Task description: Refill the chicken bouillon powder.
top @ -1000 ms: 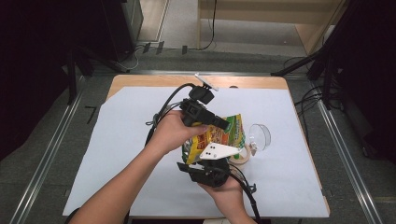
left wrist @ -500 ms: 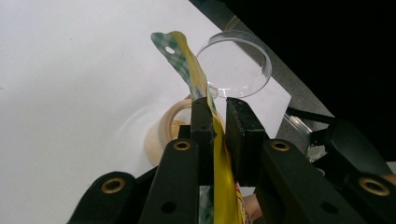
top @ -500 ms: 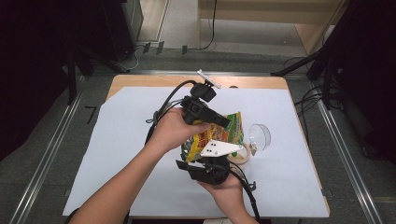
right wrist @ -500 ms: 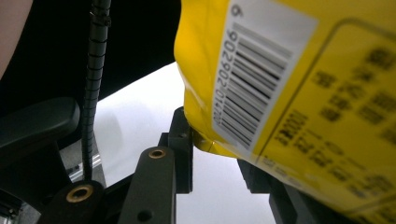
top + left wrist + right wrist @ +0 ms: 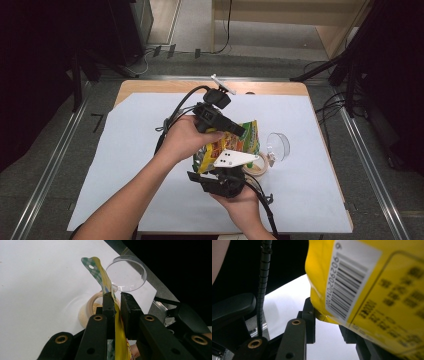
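Two grippers share the thin yellow snack pouch (image 5: 231, 144) above the jar (image 5: 254, 167), the left gripper (image 5: 115, 296) clenched on its flat top seal, the right gripper (image 5: 329, 315) seemingly grasping a lower corner, sensible holds since the light, floppy, slippery film would probably buckle elsewhere.

The high view looked down on the table (image 5: 125, 200) from above. Each gripper view sat close behind its jaws; both shared the yellow packet (image 5: 106, 282), centre-frame and upper right.
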Available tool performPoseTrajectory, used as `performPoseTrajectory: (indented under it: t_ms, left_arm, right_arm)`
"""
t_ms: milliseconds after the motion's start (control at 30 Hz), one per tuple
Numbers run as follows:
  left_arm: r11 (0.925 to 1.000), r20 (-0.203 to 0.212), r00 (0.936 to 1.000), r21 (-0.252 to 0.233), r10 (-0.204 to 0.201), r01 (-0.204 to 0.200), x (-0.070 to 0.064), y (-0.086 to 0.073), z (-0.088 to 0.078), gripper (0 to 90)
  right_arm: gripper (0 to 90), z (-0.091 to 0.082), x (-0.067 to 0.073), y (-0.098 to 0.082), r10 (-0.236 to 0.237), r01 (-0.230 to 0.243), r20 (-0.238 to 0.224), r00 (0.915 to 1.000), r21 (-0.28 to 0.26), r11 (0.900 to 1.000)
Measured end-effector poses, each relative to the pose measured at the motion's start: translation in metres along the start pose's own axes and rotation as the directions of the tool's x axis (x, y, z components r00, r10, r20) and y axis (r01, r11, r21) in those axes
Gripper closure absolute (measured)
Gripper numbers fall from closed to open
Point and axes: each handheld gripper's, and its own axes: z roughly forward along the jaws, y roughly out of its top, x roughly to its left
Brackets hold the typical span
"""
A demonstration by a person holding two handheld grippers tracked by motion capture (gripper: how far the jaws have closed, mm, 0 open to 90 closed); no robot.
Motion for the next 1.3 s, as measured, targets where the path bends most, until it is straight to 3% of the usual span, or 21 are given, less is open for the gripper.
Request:
performPoseTrajectory:
  t_ms: [600,767,900,1300]
  left_arm:
    - [0.9999,0.005,0.9999,0.003,-0.011,0.011,0.001,0.003,0.001,82.3]
    - [0.9996,0.019,0.9995,-0.002,-0.027,0.027,0.003,0.009,-0.004,82.1]
    - [0.9998,0.010,0.9998,0.015,-0.015,0.015,0.002,0.010,-0.001,82.1]
    - [0.9999,0.011,0.9998,-0.002,-0.014,0.014,0.004,0.006,0.001,81.9]
  right_arm:
    - [70.9,-0.002,0.000,0.003,0.012,-0.012,-0.009,0.9999,0.002,1.000]
    - [70.3,-0.007,0.000,0.009,-0.014,0.013,-0.003,0.9999,-0.005,1.000]
    - [70.5,-0.007,-0.001,0.009,-0.002,0.002,-0.006,1.0000,-0.003,1.000]
    - [70.6,-0.004,-0.005,0.005,-0.012,0.012,0.005,0.9999,0.018,1.000]
